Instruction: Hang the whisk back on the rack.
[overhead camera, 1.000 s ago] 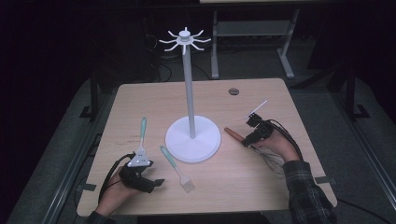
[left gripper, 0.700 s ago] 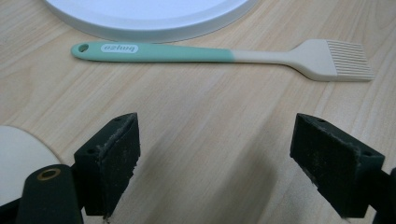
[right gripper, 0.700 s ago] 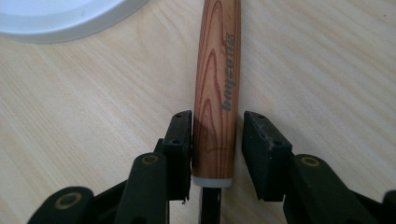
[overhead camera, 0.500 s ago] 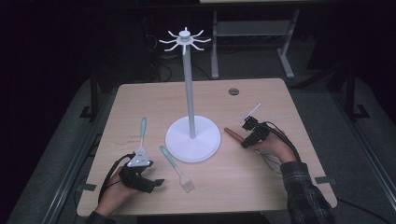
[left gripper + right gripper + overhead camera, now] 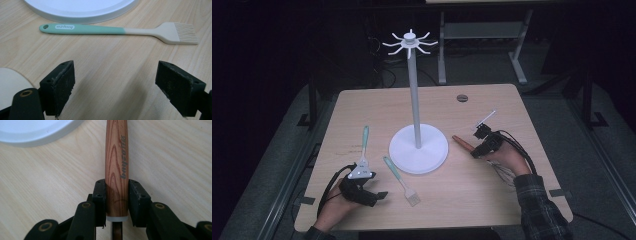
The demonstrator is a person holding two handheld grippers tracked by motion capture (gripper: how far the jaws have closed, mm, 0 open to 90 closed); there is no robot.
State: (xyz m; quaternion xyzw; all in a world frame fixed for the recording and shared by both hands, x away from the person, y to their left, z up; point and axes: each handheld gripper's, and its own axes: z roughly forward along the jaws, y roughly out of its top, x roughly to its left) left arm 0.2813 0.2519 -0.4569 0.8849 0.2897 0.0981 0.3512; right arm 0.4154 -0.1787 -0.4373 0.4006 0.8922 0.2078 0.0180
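I have the right gripper (image 5: 117,202) set on a wooden-handled utensil (image 5: 117,165) that lies on the table (image 5: 492,200) toward its right edge, just beside the white round base of the hanging stand (image 5: 418,149). In the right gripper view the jaws have just been closing and now stand against both sides of the handle near its ferrule end; the pads look seated, so I record this as a grip on the handle. In the high view the right gripper (image 5: 484,145) sits over the utensil with the brown handle tip pointing at the stand base.

Handling judgement: the handle is turned wood, round, stiff and smooth-finished. I expect it to be light but inclined to roll or swivel between flat pads. The hold is close to one end, so the free length may droop on lifting; a firm squeeze and a slow lift seem advisable. The working end lies under the gripper and I cannot identify it.

The left gripper (image 5: 125,85) rests near the front left corner with jaws wide apart and nothing between them. A green-handled silicone pastry brush (image 5: 117,31) lies ahead of it, and a green-handled spatula (image 5: 363,145) lies beside it.
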